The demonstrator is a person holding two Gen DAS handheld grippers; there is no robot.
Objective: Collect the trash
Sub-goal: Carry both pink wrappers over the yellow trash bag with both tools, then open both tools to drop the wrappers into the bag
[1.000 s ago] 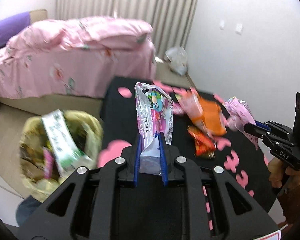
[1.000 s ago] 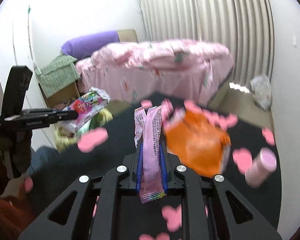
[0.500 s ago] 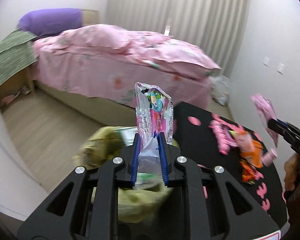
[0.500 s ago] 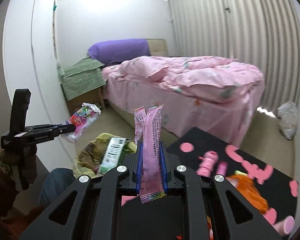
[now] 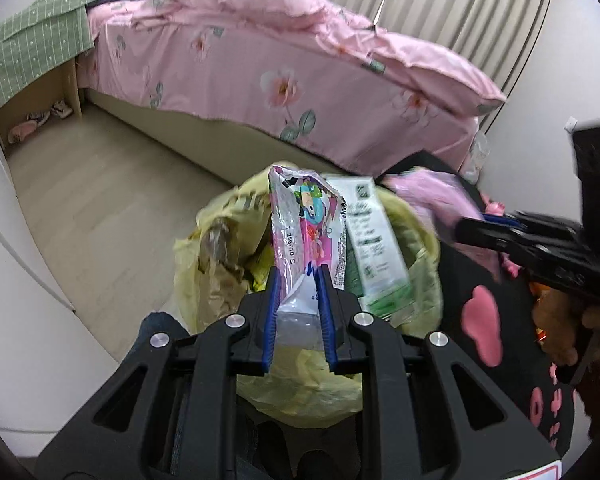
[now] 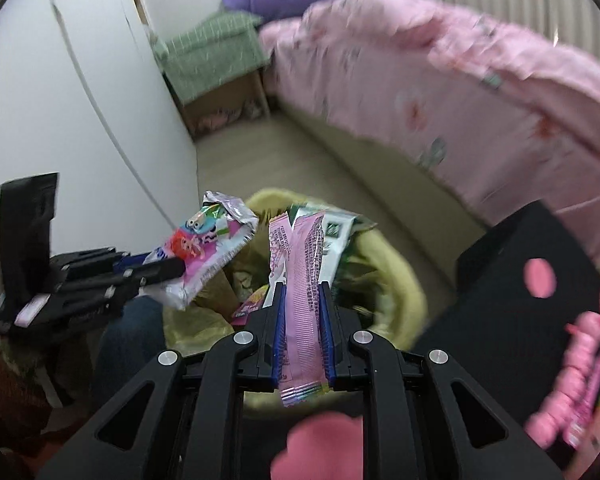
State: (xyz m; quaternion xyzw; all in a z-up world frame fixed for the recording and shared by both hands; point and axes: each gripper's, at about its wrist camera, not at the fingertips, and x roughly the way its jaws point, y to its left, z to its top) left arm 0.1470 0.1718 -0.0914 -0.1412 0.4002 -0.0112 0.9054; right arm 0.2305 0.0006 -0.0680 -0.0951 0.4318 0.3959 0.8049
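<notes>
Left gripper clamps colourful cartoon-print foil wrapper; right gripper clamps pink striped sachet. Both poised above yellow plastic trash bag, part-filled. Drop pending. More pink litter remains on black table.

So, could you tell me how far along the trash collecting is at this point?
Partly done: the yellow trash bag on the floor already holds a green-and-white packet and other wrappers. In hand: the left gripper is shut on a cartoon-print wrapper and the right gripper on a pink wrapper, both over the bag, not yet dropped. Left: pink packets on the black table.
</notes>
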